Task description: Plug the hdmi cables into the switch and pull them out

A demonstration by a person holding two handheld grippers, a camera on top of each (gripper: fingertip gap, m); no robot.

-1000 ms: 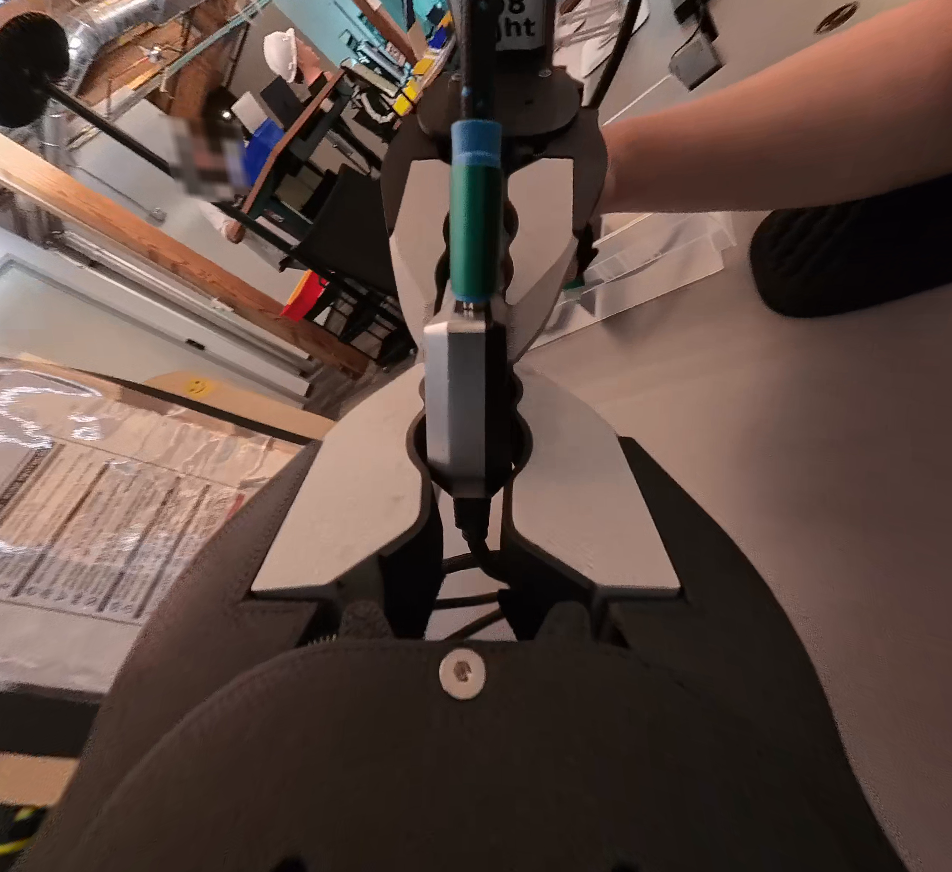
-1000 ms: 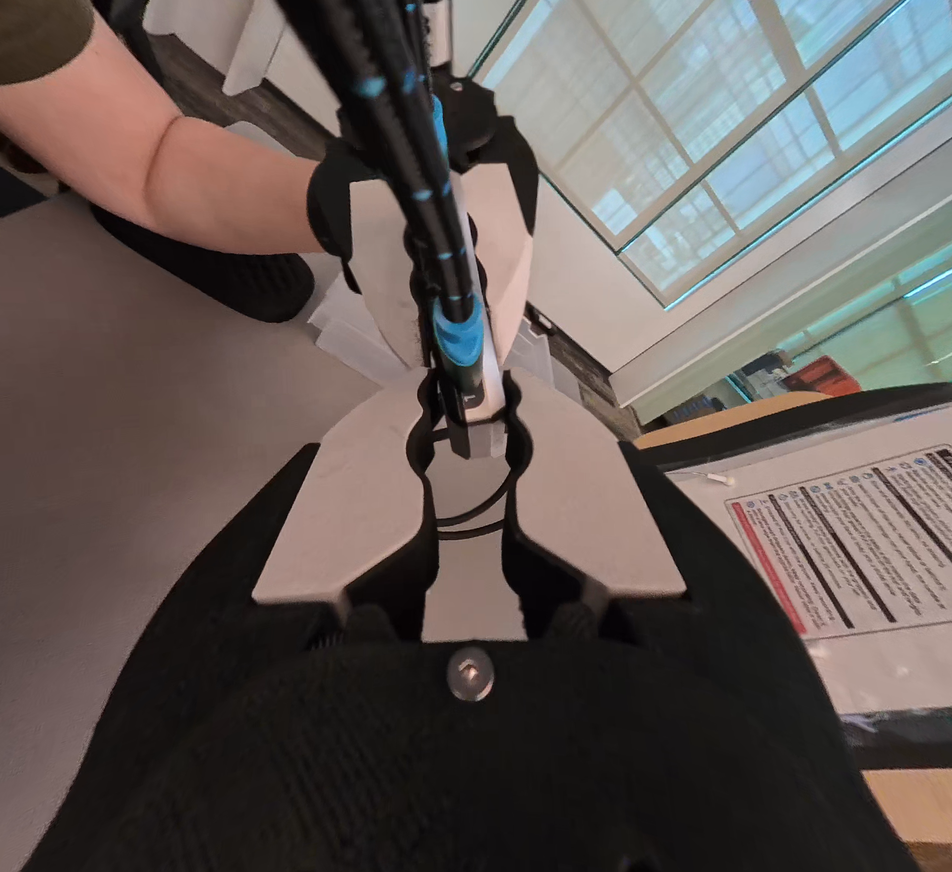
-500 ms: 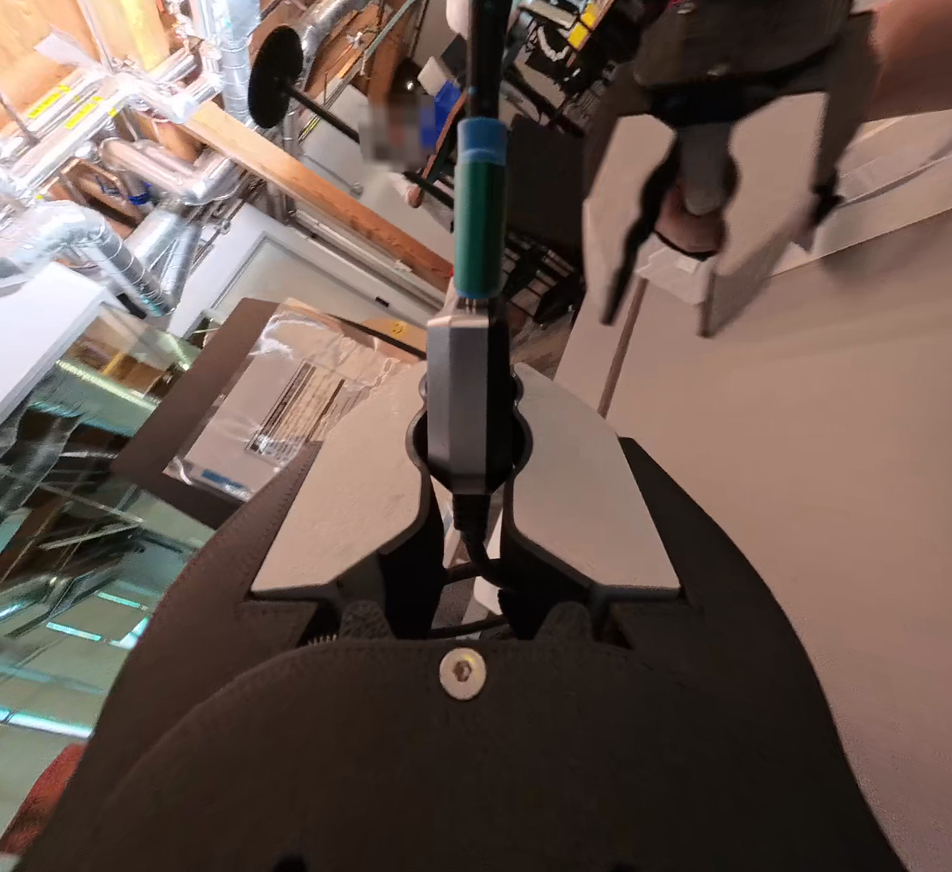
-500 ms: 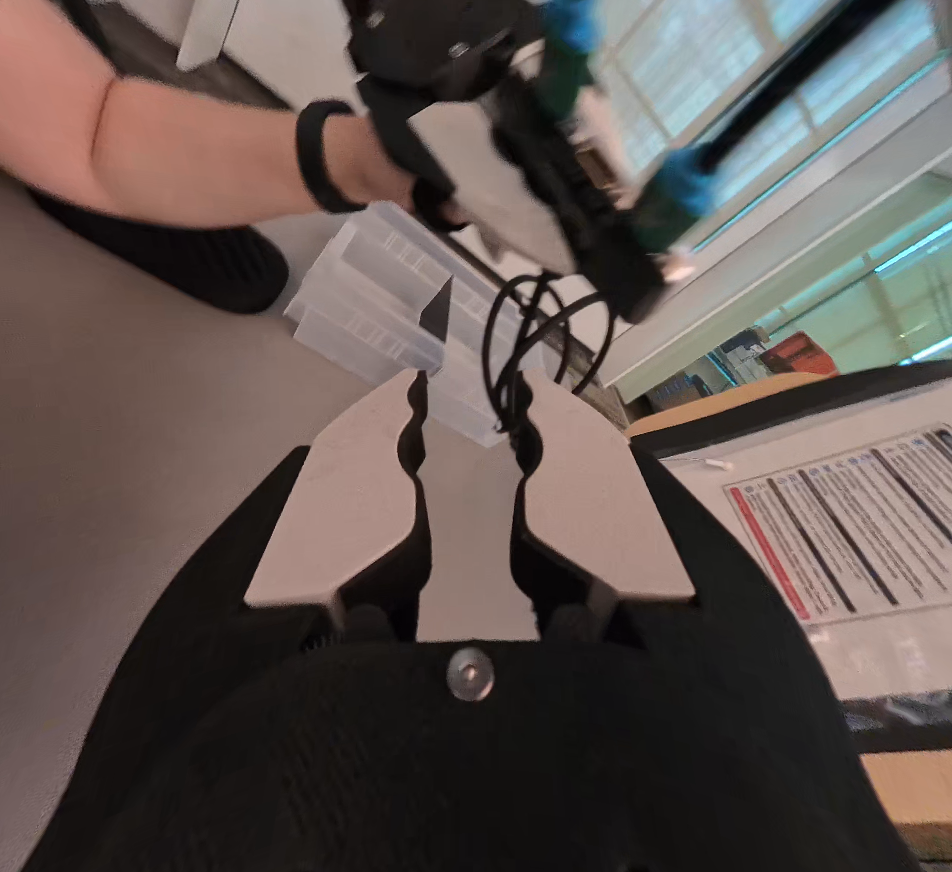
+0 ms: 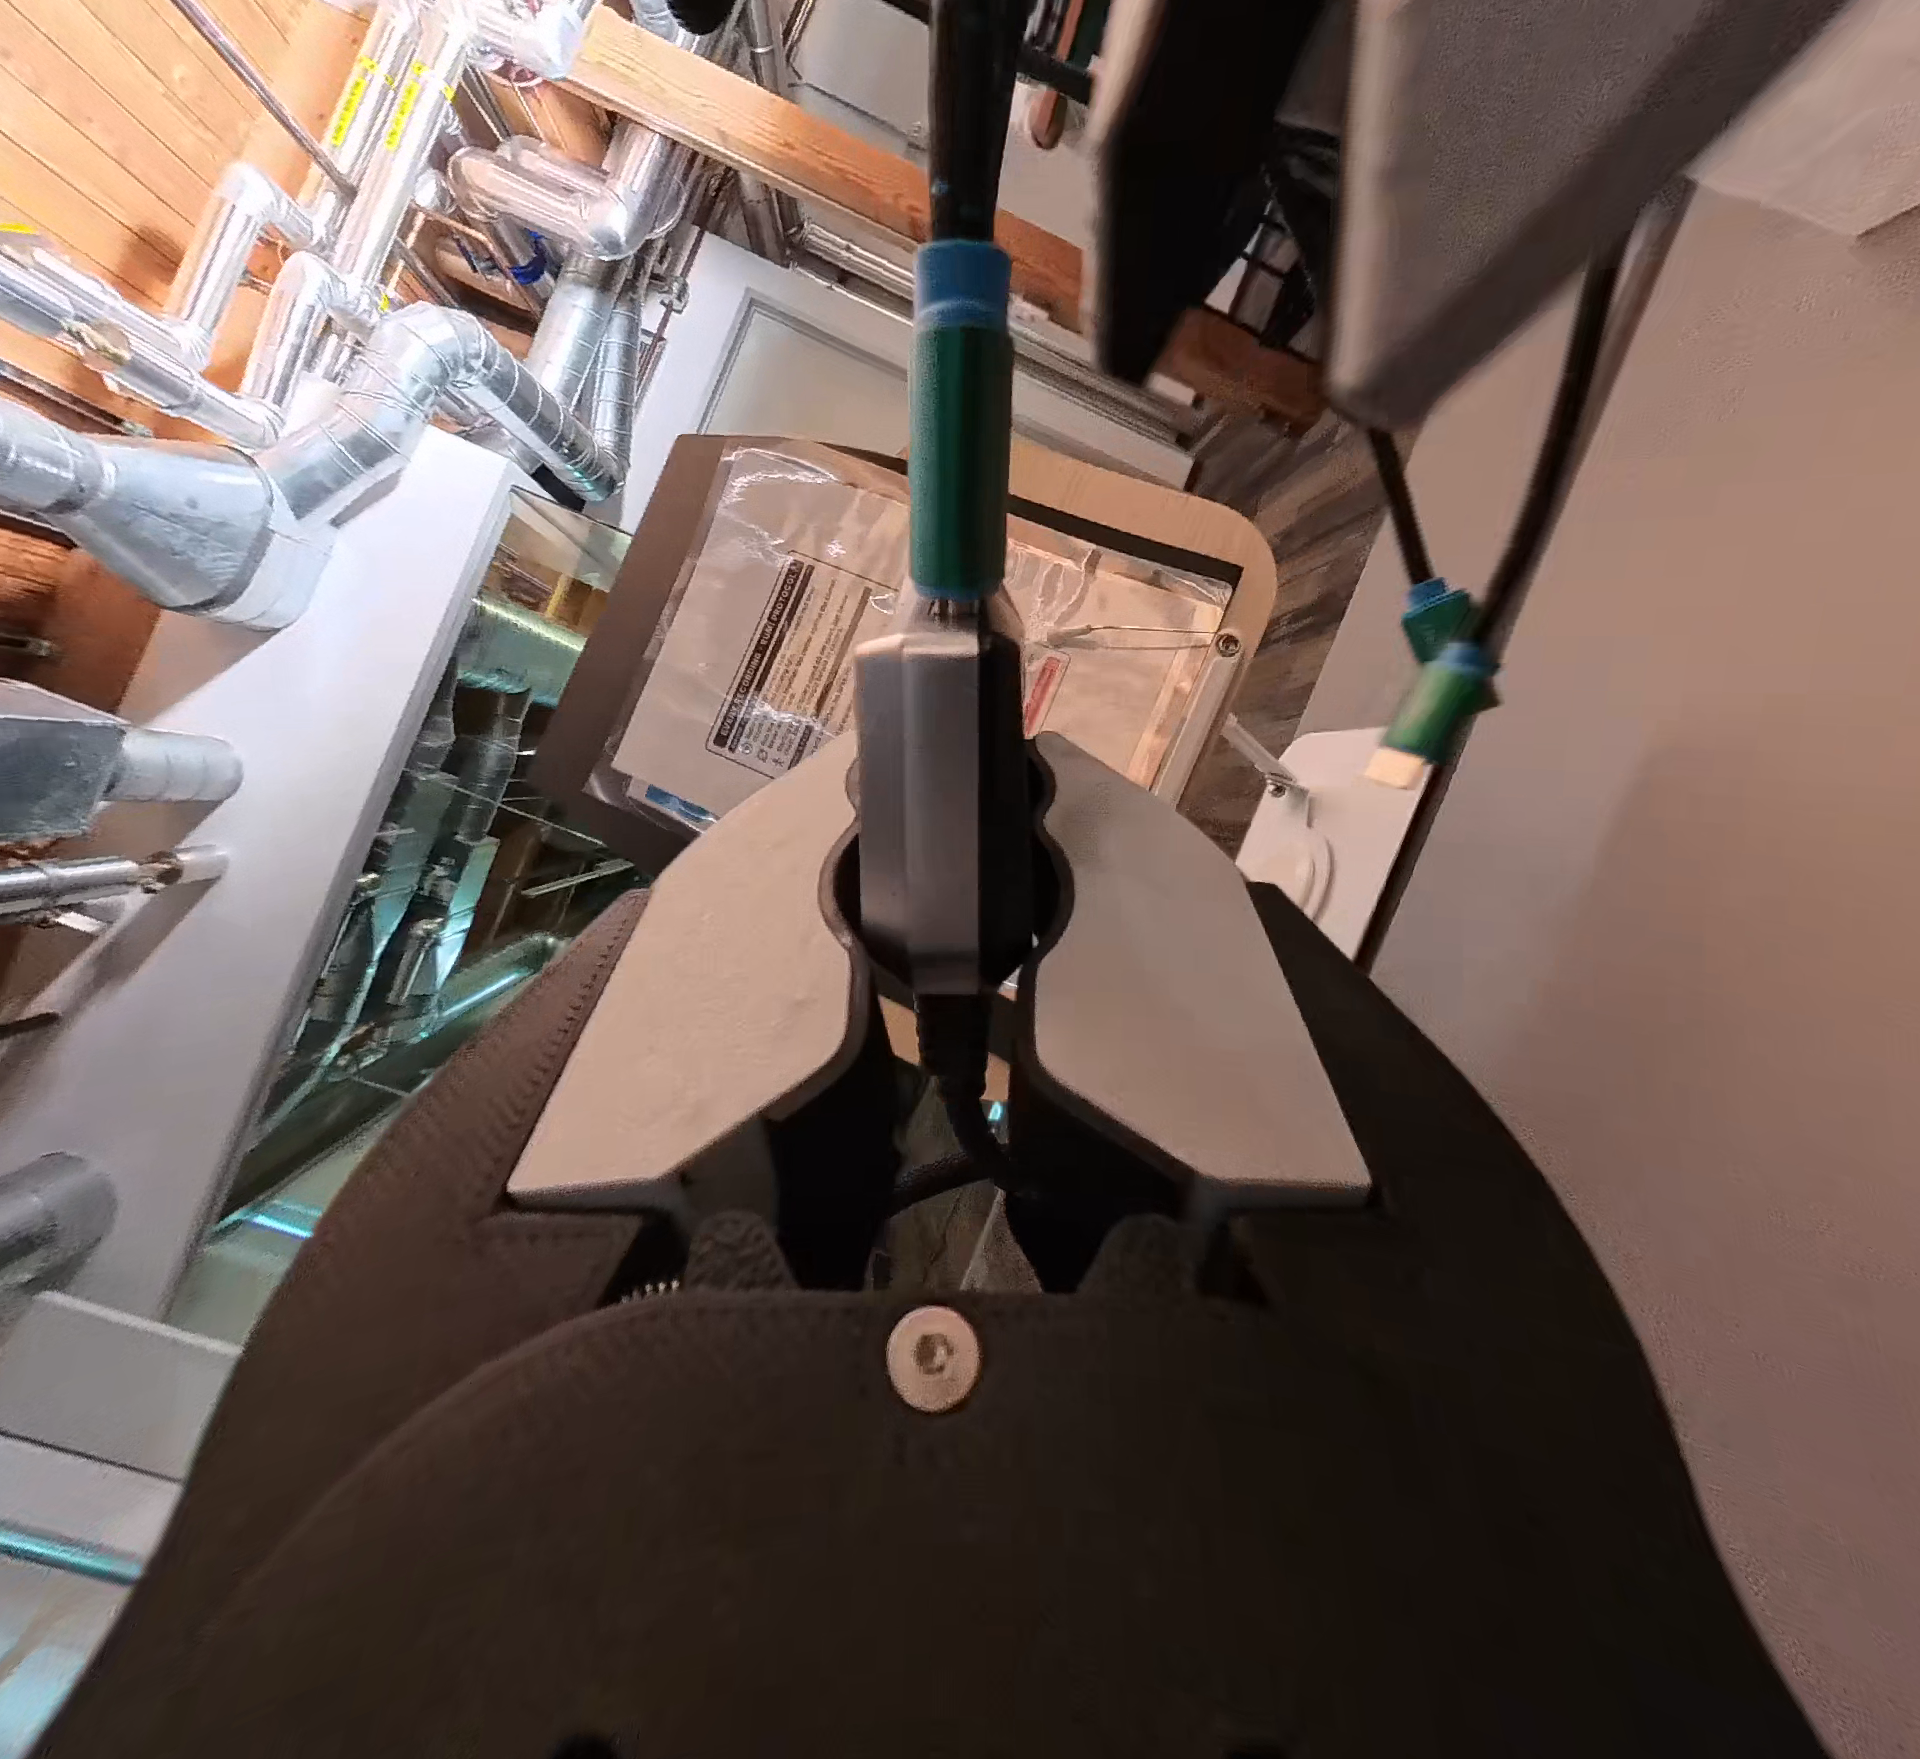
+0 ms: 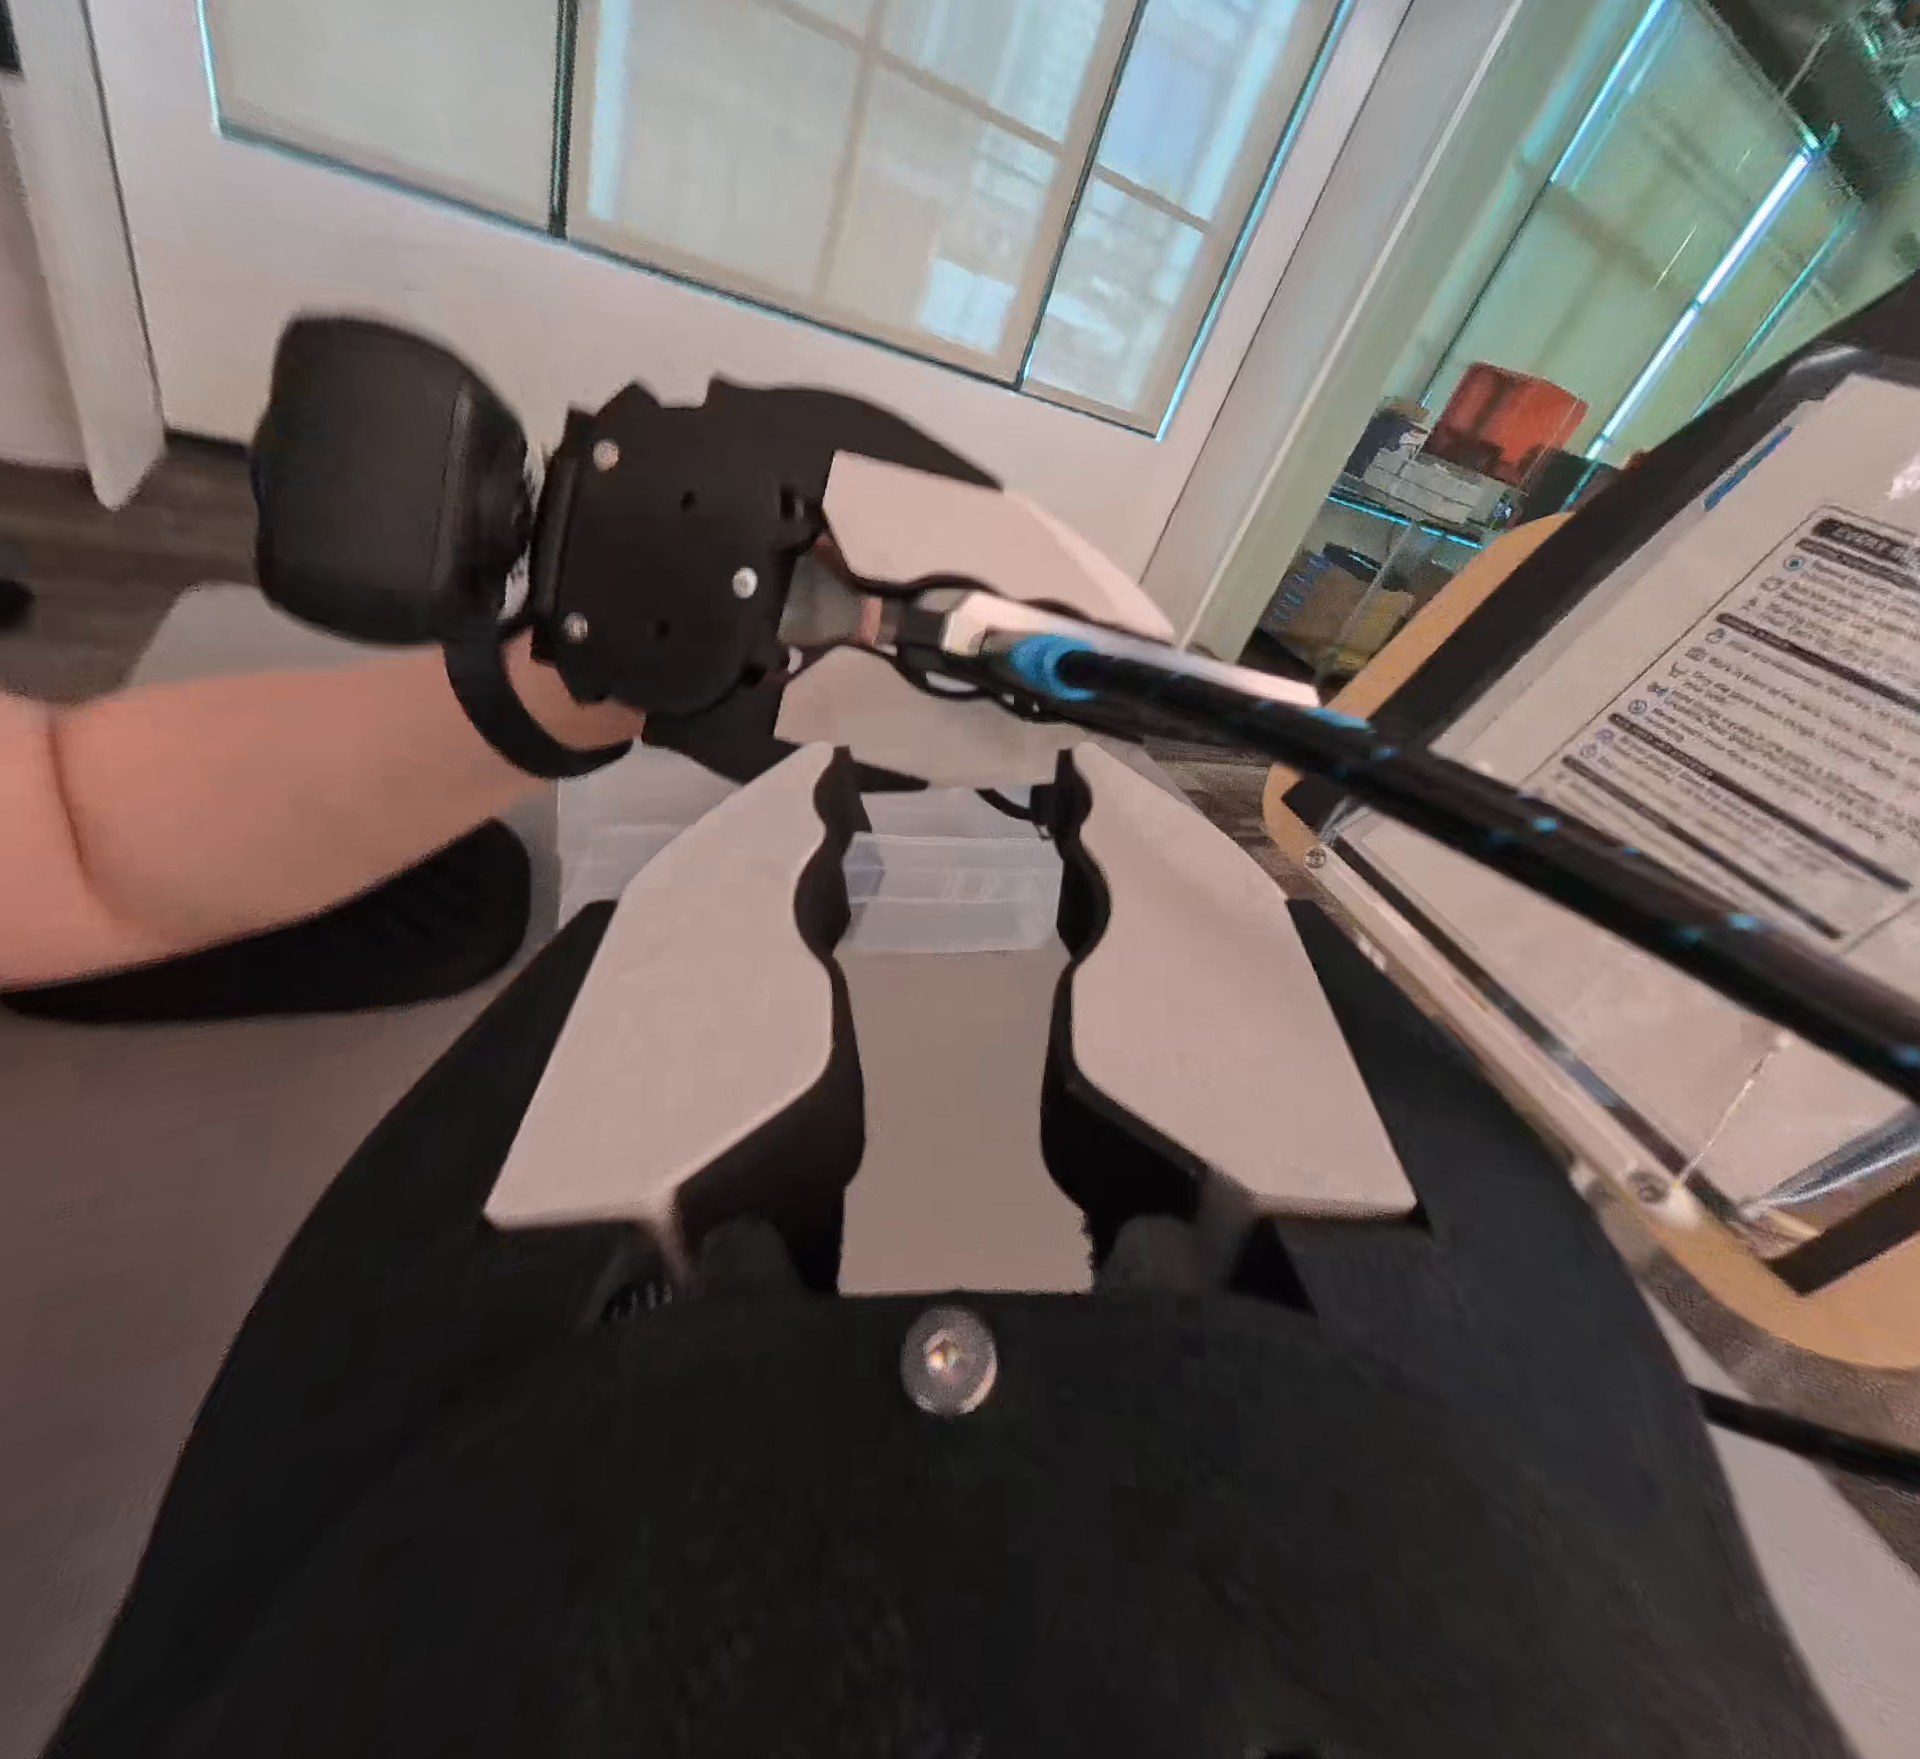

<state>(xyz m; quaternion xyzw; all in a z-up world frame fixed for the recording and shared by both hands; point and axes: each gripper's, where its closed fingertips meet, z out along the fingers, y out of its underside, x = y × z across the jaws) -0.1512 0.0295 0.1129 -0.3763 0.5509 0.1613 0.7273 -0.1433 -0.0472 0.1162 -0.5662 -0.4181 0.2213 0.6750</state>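
My left gripper (image 5: 940, 764) is shut on the grey HDMI switch (image 5: 914, 816), held up in the air. A green and blue HDMI plug (image 5: 956, 442) sits in the switch's top port, and its black cable (image 5: 966, 47) runs upward. A second green plug (image 5: 1439, 701) hangs loose on its cable at the right. My right gripper (image 6: 951, 774) is open and empty, just below the left gripper (image 6: 1081, 665) and the plugged cable (image 6: 1455, 805). It shows blurred at the top right of the left wrist view (image 5: 1299, 255).
Clear plastic boxes (image 6: 935, 888) lie on the grey table (image 6: 208, 1138) ahead of the right gripper. A laminated sheet in a stand (image 6: 1714, 774) is at the right. The person's forearm (image 6: 208, 795) and a black pad (image 6: 343, 940) are at the left.
My right gripper has let go of the green plug, opened and drawn back. The plug stays in the switch. The left gripper has swung round with the switch.
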